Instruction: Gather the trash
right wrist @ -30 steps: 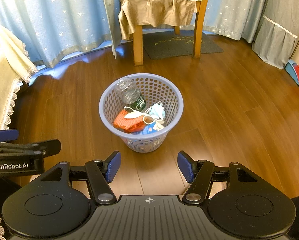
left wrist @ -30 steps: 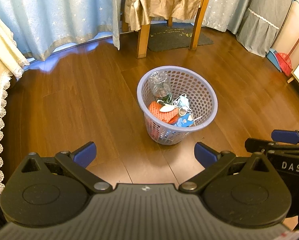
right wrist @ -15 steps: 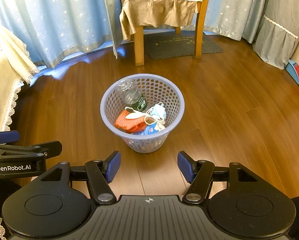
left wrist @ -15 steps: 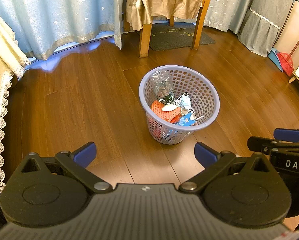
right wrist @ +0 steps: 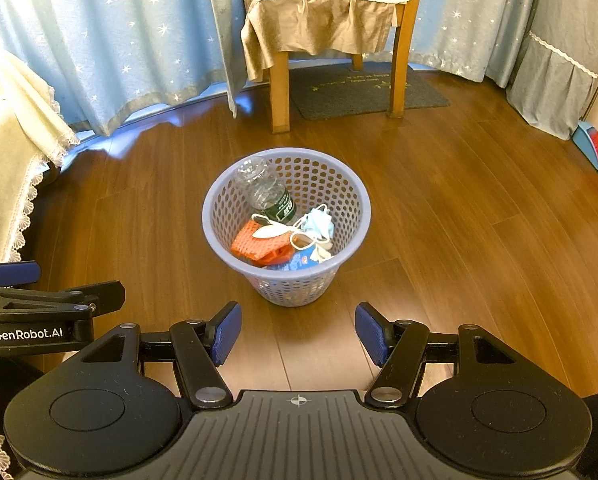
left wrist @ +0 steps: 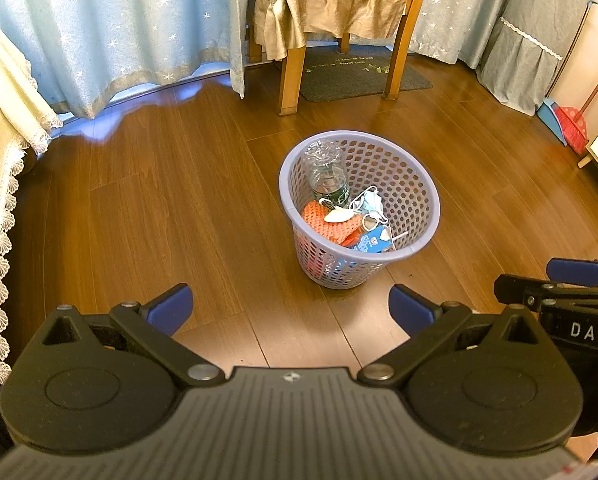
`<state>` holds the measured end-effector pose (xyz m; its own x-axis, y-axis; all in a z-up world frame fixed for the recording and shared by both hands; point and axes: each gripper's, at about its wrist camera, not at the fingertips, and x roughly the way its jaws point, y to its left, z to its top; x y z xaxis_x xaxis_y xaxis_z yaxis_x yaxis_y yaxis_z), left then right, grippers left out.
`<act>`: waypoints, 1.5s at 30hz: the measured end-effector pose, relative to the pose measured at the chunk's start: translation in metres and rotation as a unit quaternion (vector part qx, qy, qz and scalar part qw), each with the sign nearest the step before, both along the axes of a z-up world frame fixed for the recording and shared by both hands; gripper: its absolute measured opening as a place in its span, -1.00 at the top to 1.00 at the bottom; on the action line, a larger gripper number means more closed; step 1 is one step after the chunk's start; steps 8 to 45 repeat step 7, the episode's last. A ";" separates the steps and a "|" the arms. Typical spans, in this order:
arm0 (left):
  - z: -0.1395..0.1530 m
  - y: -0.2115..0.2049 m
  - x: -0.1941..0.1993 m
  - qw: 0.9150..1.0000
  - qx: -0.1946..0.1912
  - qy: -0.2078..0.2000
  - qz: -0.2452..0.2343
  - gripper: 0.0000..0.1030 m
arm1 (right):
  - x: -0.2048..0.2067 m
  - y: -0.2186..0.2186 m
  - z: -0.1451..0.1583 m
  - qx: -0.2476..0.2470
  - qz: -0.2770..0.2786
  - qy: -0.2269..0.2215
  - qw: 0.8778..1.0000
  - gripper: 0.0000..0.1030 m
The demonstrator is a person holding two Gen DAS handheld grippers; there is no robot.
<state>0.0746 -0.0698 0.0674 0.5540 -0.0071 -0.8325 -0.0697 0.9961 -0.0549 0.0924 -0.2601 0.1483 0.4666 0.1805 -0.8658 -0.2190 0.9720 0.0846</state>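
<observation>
A lilac perforated trash basket (left wrist: 411, 248) (right wrist: 227, 236) stands on the wooden floor ahead of both grippers. Inside lie a clear plastic bottle (left wrist: 326, 174) (right wrist: 265, 192), an orange mesh piece (left wrist: 319, 220) (right wrist: 253, 246), a light blue face mask (left wrist: 369, 202) (right wrist: 318, 222) and a blue wrapper (left wrist: 373, 242) (right wrist: 299, 262). My left gripper (left wrist: 290, 307) is open and holds nothing, short of the basket. Open and holding nothing too, my right gripper (right wrist: 297, 334) sits just in front of the basket. Each gripper shows at the edge of the other's view.
A wooden chair (left wrist: 339, 20) (right wrist: 331, 28) with a tan cover stands beyond the basket on a dark mat (left wrist: 363, 76). Blue star curtains (right wrist: 119, 40) line the back. A cream lace cloth (left wrist: 3, 140) hangs at the left. A red broom and blue dustpan (left wrist: 567, 124) rest at the right.
Both grippers have drifted slightly back from the basket, which sits a little higher in the views. Jaws stay open.
</observation>
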 end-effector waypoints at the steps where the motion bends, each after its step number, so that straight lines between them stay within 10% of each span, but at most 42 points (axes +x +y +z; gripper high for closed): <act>1: 0.000 0.000 0.000 1.000 0.001 0.000 0.000 -0.99 | 0.000 0.000 0.000 0.000 0.000 0.000 1.000 -0.17; 45: 0.003 0.001 -0.001 1.000 -0.003 -0.005 0.008 -0.99 | 0.000 0.001 0.001 0.000 0.000 0.000 1.000 -0.17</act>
